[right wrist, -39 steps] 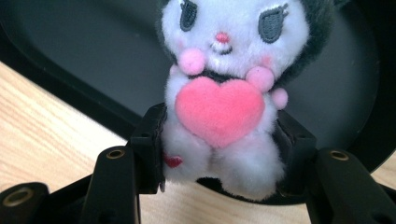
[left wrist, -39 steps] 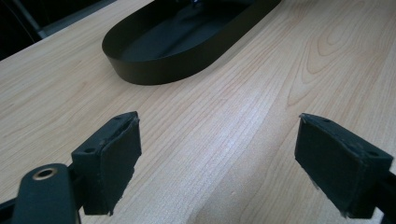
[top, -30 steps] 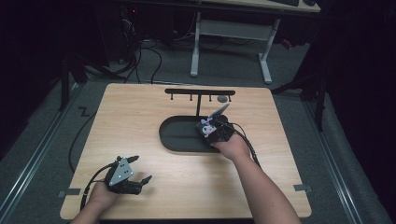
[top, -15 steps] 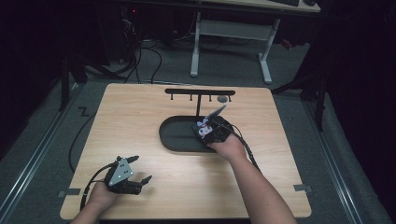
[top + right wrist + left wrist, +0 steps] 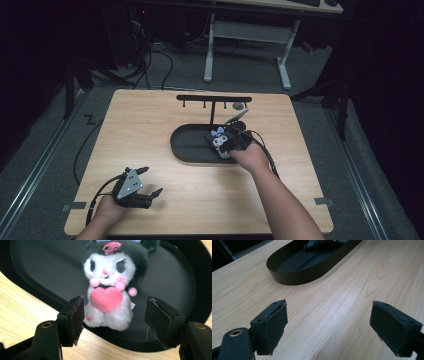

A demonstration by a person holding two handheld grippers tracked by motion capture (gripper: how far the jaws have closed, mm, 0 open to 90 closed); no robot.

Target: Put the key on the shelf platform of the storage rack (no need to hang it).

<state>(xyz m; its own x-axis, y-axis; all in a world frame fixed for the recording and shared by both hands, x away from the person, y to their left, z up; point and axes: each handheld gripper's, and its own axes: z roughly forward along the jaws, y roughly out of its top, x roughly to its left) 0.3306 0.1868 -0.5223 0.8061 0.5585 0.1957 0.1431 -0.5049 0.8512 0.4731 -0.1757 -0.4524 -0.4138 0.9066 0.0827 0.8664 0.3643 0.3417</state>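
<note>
A small plush toy (image 5: 110, 285) with a black hood, white face and pink heart lies at the right end of the black oval tray (image 5: 37, 270). My right gripper (image 5: 115, 315) is over the tray's near rim, the toy's lower body between its jaws. The jaws have just been opening and are now open, with a clear gap on the right side. In the high view the toy (image 5: 218, 138) sits just in front of the right gripper (image 5: 227, 142). My left gripper (image 5: 152, 180) rests open on the table's front left with nothing between its pads (image 5: 272, 325).
The tray (image 5: 187, 145) takes up the table's middle and also shows ahead of the left gripper (image 5: 297, 270). A low black rack with hooks (image 5: 212, 100) stands behind it, near a small grey round thing (image 5: 238, 106). Bare wood (image 5: 145, 125) lies left of the tray.
The right gripper's jaws have spread apart, and the toy, earlier raised and tilted in them, now lies in the tray. The left gripper has stayed put.
</note>
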